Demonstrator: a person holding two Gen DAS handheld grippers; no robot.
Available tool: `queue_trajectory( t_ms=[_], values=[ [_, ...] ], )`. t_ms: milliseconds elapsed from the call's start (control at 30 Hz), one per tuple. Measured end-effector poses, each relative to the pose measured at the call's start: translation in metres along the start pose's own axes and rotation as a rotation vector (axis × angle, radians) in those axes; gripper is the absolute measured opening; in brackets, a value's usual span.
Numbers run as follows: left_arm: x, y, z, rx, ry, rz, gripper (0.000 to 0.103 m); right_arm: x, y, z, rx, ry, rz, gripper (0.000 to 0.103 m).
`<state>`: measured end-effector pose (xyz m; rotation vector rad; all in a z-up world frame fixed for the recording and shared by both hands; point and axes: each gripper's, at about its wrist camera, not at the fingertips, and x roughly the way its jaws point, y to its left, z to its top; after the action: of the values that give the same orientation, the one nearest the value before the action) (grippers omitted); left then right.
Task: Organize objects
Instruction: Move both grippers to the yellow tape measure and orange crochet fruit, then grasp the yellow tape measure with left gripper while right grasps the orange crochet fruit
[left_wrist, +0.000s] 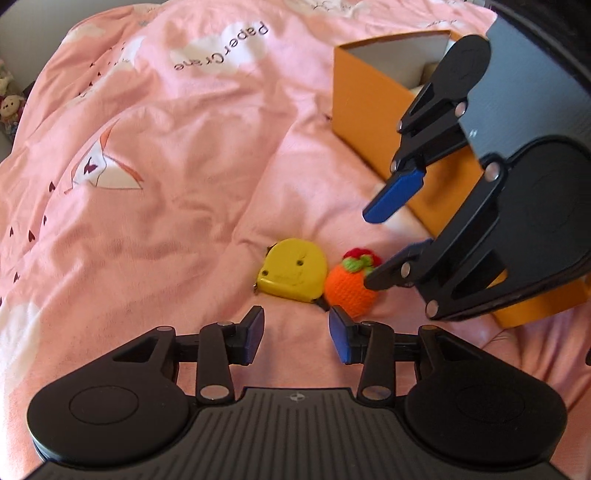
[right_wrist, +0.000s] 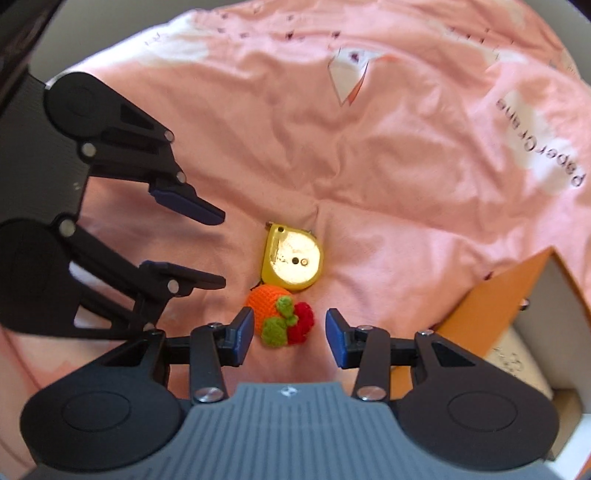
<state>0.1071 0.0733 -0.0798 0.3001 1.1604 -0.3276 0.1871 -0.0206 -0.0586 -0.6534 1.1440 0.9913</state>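
A pink quilt (left_wrist: 177, 177) covers the whole surface, creased and printed with white clouds, small dark hearts and the words "Paper Crane". At the far left edge of the left wrist view, a few plush toys (left_wrist: 9, 103) sit beyond the quilt.

A yellow tape measure (left_wrist: 293, 273) lies flat on the quilt, touching a crocheted orange (left_wrist: 349, 291) with green leaves and a red top.

An orange box (left_wrist: 365, 99), white inside, stands open on the quilt to the right of both, with pale things in it too blurred to tell.

The left gripper (left_wrist: 296, 338) hovers just near of the tape, its blue pads spread with nothing between them.

The right gripper (right_wrist: 290, 338) is also spread, its pads either side of the orange's leafy end without pressing it.
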Motion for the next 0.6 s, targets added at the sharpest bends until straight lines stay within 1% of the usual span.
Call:
queue_trajectory(
  t_ms=[133,367,433,533,600],
  values=[
    [0.008,0.006,-0.002,-0.011,0.018,0.010,0.049,0.018,0.000,0.006,0.002,0.047,0.000,0.045],
    [0.014,0.011,-0.006,0.004,0.040,0.012,0.049,0.032,0.000,0.012,0.016,0.091,0.051,0.045],
    [0.014,0.013,-0.008,0.005,0.044,0.012,0.050,0.034,0.000,0.012,0.019,0.097,0.057,0.046],
    [0.012,0.015,-0.009,0.003,0.040,0.013,0.053,0.037,0.002,0.011,0.023,0.103,0.063,0.047],
    [0.009,0.016,-0.009,0.006,0.022,0.017,0.054,0.038,0.003,0.010,0.021,0.103,0.066,0.046]
  ],
)
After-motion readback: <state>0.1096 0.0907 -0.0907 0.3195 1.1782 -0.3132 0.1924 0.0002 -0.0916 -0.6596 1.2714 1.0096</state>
